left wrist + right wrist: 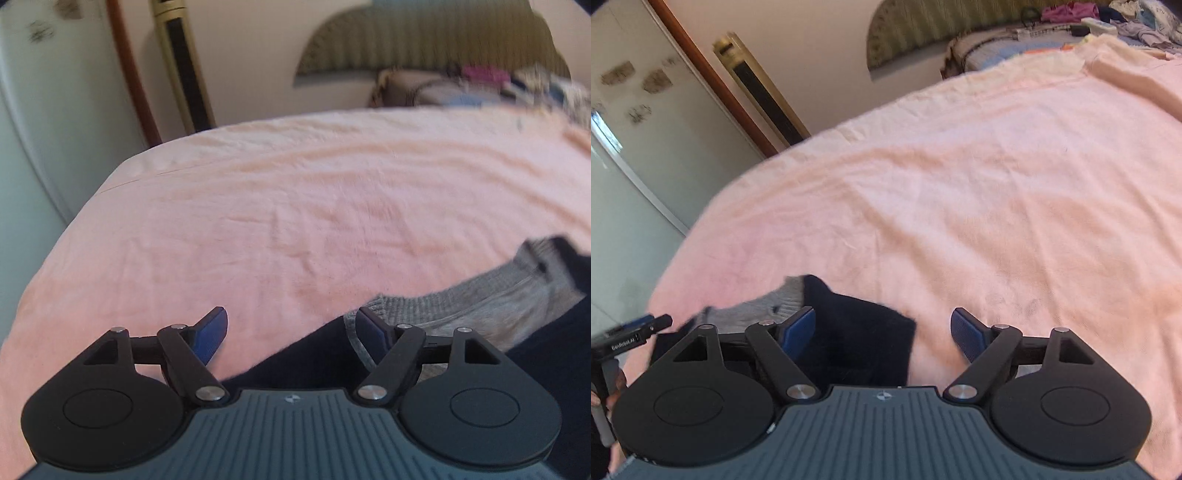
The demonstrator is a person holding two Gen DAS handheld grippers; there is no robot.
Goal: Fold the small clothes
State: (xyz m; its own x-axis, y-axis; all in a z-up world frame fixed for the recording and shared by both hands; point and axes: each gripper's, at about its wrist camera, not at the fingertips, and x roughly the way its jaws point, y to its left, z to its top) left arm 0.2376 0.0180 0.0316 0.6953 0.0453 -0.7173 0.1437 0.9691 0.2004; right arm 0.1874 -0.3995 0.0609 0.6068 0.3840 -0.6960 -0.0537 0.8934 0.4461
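Two grippers, left [291,332] and right [882,334], hover with jaws wide and empty over a dark navy and grey garment [846,332] lying flat at the near edge of the pink bedspread [960,203], seemingly released so a fold can settle

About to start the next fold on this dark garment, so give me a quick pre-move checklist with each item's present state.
1. Left gripper open, holding nothing: ok.
2. Right gripper open, holding nothing: ok.
3. Dark garment lying on the pink blanket: ok.
4. Garment flat and smoothed: not ok, grey inner side shows, bunched.
5. Blanket bare ahead of the garment: ok.
6. Garment's whole outline visible: cannot tell.
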